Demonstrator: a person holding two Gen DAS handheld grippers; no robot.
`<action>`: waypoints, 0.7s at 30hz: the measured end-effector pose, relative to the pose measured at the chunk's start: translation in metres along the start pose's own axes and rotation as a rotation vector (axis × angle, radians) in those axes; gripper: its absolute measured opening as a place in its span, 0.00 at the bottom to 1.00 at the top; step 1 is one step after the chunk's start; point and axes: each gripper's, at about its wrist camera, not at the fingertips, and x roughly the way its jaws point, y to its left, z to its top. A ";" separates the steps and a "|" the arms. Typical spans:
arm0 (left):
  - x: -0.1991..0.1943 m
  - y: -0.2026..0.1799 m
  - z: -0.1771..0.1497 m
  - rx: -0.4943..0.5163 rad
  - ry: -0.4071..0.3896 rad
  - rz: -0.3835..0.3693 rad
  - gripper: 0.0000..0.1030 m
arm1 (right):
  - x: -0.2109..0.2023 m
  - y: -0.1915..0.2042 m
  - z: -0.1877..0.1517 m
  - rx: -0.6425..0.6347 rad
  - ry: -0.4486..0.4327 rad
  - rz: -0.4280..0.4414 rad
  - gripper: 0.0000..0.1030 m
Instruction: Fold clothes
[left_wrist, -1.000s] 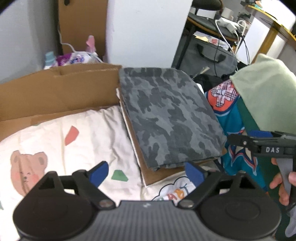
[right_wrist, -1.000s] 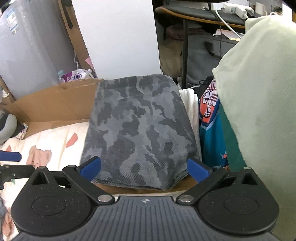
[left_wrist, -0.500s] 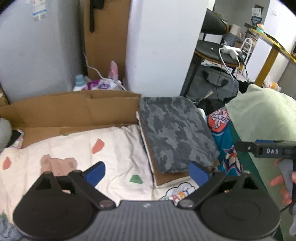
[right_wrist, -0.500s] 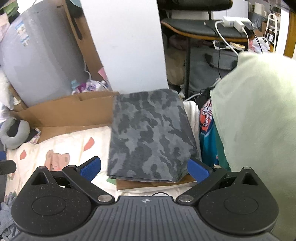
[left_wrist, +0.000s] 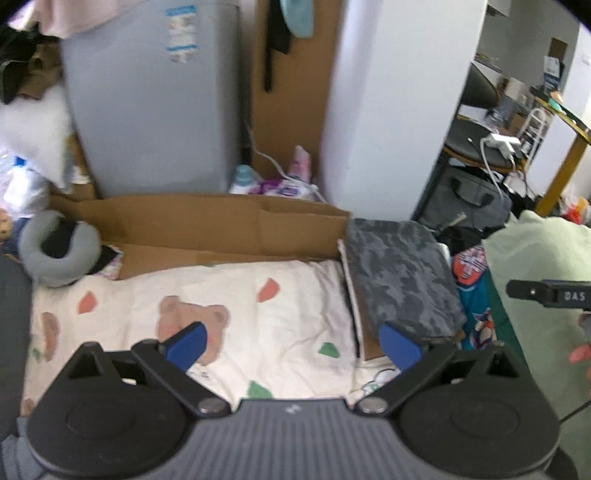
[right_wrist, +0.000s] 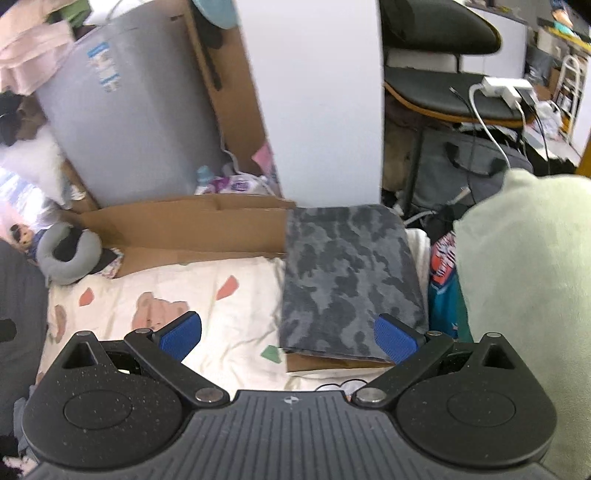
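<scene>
A: Where was the garment?

B: The camouflage garment lay folded flat on a cardboard sheet, at the right edge of the bear-print blanket. Both left tongs and right tongs hung spread wide, holding nothing.

A: The risk?

B: I judged the pale green cloth heaped just beside it might slump or get dragged across, rumpling the fold. A careless pass of a blue fingertip near its front edge could have caught the hem.
</scene>
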 end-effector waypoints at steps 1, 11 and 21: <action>-0.007 0.005 -0.001 -0.004 -0.003 0.011 0.98 | -0.004 0.006 0.001 -0.011 0.001 0.004 0.99; -0.080 0.058 -0.027 -0.060 -0.027 0.119 0.99 | -0.043 0.063 -0.001 -0.101 -0.013 0.043 0.99; -0.144 0.105 -0.057 -0.130 -0.050 0.225 0.99 | -0.071 0.108 -0.009 -0.199 -0.029 0.088 0.99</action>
